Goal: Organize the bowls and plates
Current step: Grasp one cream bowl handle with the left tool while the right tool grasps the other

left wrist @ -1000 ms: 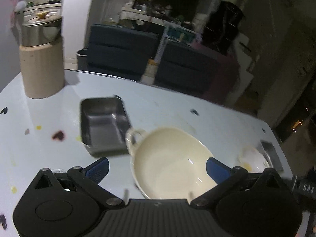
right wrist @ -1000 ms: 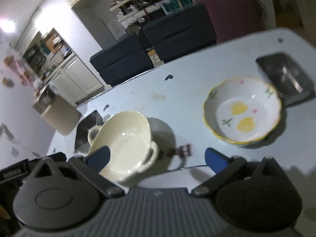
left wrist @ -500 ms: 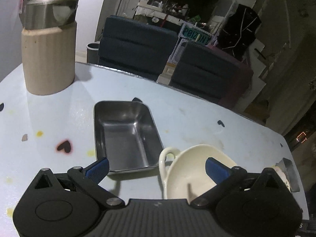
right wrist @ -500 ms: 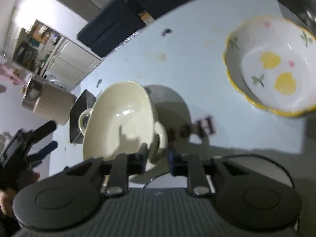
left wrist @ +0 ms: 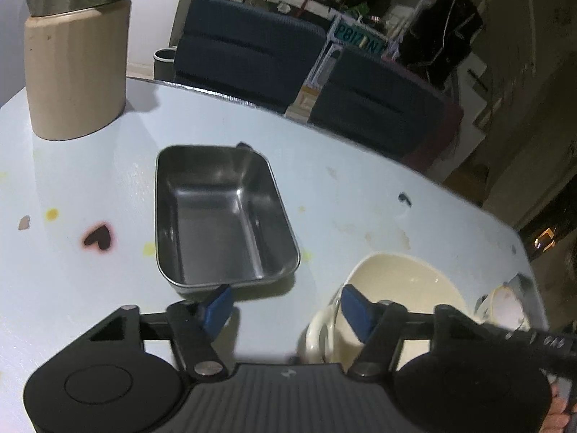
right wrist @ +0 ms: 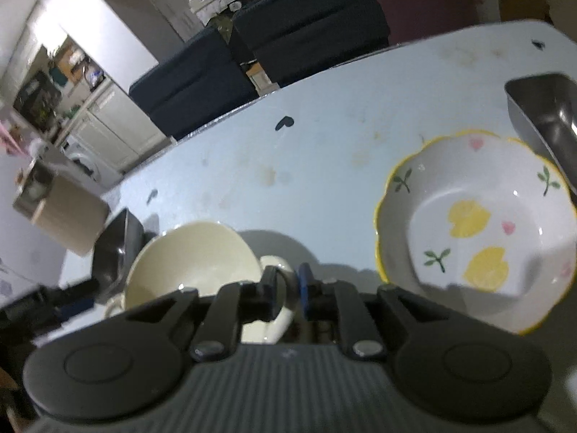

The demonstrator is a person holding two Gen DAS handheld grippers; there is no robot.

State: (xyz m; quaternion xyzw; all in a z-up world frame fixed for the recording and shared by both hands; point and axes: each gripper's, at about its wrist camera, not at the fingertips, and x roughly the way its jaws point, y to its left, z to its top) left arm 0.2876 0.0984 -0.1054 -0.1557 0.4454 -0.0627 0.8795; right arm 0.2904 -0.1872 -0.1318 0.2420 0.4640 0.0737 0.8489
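The pale blue counter (left wrist: 90,281) carries a steel tray (left wrist: 220,216) and a cream bowl (left wrist: 404,288). A floral bowl (right wrist: 476,231) and a beige canister (left wrist: 75,75) stand there too.

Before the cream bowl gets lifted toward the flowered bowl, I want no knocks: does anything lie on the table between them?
Nothing visible does. Between the cream bowl and the flowered bowl only bare, stained table shows. The right gripper has its jaws clamped on the cream bowl's handle.
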